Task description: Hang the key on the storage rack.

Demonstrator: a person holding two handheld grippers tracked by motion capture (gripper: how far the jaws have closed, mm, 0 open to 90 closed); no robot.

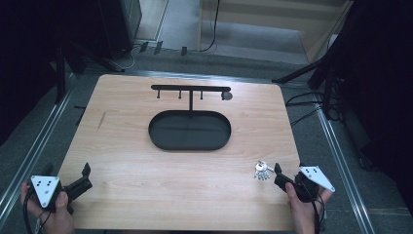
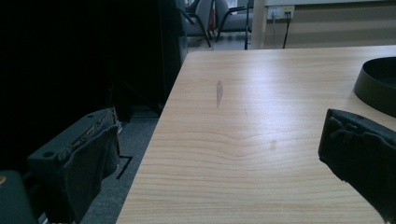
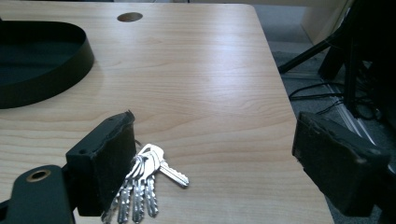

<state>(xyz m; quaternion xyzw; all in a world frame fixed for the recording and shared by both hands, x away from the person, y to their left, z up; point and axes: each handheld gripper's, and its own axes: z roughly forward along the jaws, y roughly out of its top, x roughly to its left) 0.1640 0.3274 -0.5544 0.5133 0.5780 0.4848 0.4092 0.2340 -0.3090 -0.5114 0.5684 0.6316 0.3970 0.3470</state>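
I am holding the right gripper (image 3: 205, 163) wide open and empty at the table's (image 1: 126, 146) near right corner, its left jaw just beside a bunch of silver keys (image 3: 142, 184) lying flat. The left gripper (image 2: 217, 158) is hovering open and empty over the near left edge. A black oval tray (image 1: 190, 145) with a hook rack (image 1: 191, 89) is sitting mid-table.

On the table (image 1: 126, 146) a black oval tray (image 1: 189, 130) with a hook rack (image 1: 191, 89) stands mid-table, a bunch of keys (image 1: 262, 170) lies just beside the right gripper (image 1: 280, 175), and the left gripper (image 1: 84, 178) rests at the near left corner.
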